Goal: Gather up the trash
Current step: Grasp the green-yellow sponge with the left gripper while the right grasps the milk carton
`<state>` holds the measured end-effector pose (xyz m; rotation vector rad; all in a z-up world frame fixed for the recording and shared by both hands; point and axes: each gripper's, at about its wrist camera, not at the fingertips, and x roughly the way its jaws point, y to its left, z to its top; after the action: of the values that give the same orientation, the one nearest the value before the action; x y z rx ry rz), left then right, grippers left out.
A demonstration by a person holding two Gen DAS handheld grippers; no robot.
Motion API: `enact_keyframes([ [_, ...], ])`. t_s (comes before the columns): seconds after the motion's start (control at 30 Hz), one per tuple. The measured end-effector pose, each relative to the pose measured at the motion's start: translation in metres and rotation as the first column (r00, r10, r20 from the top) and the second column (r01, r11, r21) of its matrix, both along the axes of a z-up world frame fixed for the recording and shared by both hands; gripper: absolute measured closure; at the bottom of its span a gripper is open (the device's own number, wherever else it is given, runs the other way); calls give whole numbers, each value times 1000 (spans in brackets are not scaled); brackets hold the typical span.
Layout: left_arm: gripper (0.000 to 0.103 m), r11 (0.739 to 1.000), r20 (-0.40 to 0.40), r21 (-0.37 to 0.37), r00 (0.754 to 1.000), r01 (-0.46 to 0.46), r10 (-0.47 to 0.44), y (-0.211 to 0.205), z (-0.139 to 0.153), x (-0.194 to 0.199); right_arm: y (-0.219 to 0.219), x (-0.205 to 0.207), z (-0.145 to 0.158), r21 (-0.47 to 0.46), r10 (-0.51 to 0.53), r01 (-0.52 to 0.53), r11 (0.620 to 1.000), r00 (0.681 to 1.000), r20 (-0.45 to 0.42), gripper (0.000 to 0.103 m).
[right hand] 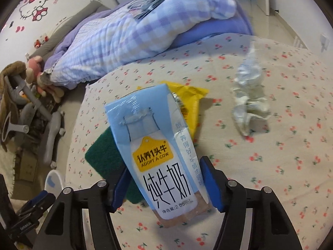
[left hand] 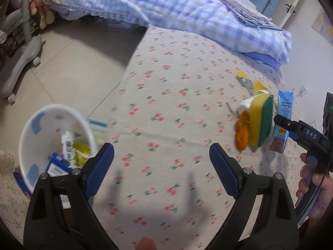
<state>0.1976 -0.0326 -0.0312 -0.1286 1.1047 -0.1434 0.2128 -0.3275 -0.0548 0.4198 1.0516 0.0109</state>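
A blue and white milk carton (right hand: 160,150) stands between my right gripper's (right hand: 164,183) blue fingers, which are shut on its lower part; it also shows in the left wrist view (left hand: 282,120). My left gripper (left hand: 161,156) is open and empty above the cherry-print bed sheet (left hand: 166,95). A white bin (left hand: 54,143) holding several wrappers sits at its left finger. A yellow-green sponge (left hand: 261,120), orange scrap (left hand: 241,133) and small white bottle (left hand: 248,103) lie beside the carton. A crumpled clear wrapper (right hand: 249,95) and yellow packet (right hand: 191,102) lie beyond it.
A checked purple quilt (left hand: 166,4) is heaped along the far side of the bed. The tiled floor (left hand: 72,66) lies left of the bed, with a grey wheeled chair base (left hand: 20,62) and plush toys (right hand: 37,70).
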Motion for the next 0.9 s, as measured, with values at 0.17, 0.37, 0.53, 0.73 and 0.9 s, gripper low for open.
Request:
enact_keyframes([
  [0.17,11,997,40,-47,997,68,-66,-32,3,4,-28,-19,14,20,-64,63,998,998,7,40],
  [0.37,23,981,110,-96,981,171,-160,-74,6,8,-52,-43,30,-20,-88,88,996,996,0,40],
  [0.53,34,963,174,-104,958,247,-227,-106,5,13,-71,-69,37,-63,-97,96,993,995,-13,40],
  [0.73,35,954,226,-89,939,286,-260,-127,-2,21,-97,-98,37,-99,-113,111,989,993,-21,40],
  [0.9,41,953,237,-114,939,282,-249,-128,-6,29,-112,-109,29,-116,-126,120,986,991,-46,40],
])
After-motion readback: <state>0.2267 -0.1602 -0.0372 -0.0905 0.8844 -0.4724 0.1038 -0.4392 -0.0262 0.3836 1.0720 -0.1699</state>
